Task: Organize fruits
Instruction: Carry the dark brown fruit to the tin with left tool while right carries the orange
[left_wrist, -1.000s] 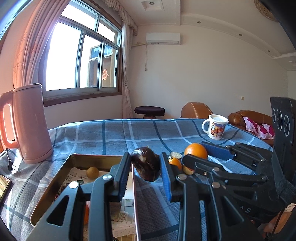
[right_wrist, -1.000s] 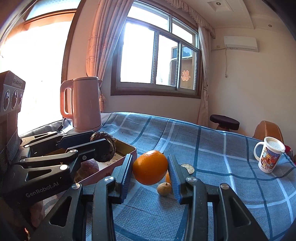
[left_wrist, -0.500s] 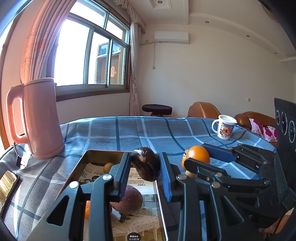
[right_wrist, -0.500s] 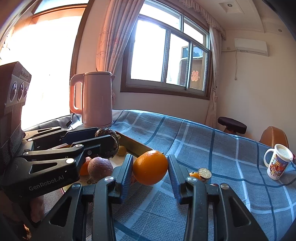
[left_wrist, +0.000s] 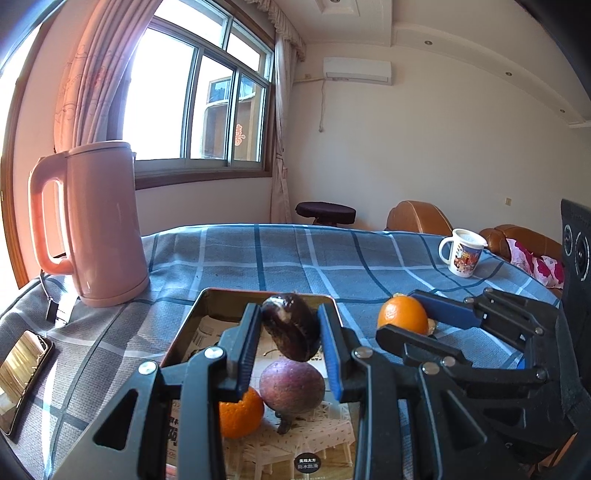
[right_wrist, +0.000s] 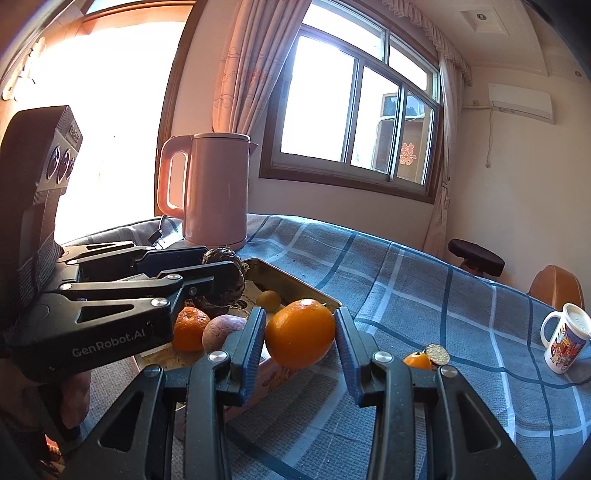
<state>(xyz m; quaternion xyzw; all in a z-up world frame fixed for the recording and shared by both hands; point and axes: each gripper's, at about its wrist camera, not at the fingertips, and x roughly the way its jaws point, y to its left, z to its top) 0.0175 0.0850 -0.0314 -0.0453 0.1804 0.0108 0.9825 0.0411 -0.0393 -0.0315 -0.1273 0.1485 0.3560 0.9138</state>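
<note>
1. Left wrist view: the left hand-held gripper (left_wrist: 287, 334) is clamped on a dark brown, wrinkled round fruit (left_wrist: 290, 326), held above the shallow gold metal tray (left_wrist: 192, 317), which sits on the surface covered by a blue checked cloth (left_wrist: 295, 254). Below lie a purple round fruit (left_wrist: 291, 386) and a small orange (left_wrist: 241, 415). Releasing from this height could make the fruit bounce or hit those below. The tray's printed lining is too small to read.
2. Right wrist view: the right hand-held gripper (right_wrist: 300, 338) is clamped on a large round orange (right_wrist: 300, 339) near the tray's corner; let go here, it could roll onto the cloth. "GenRobot.AI" reads on the left hand-held gripper's body.
</note>
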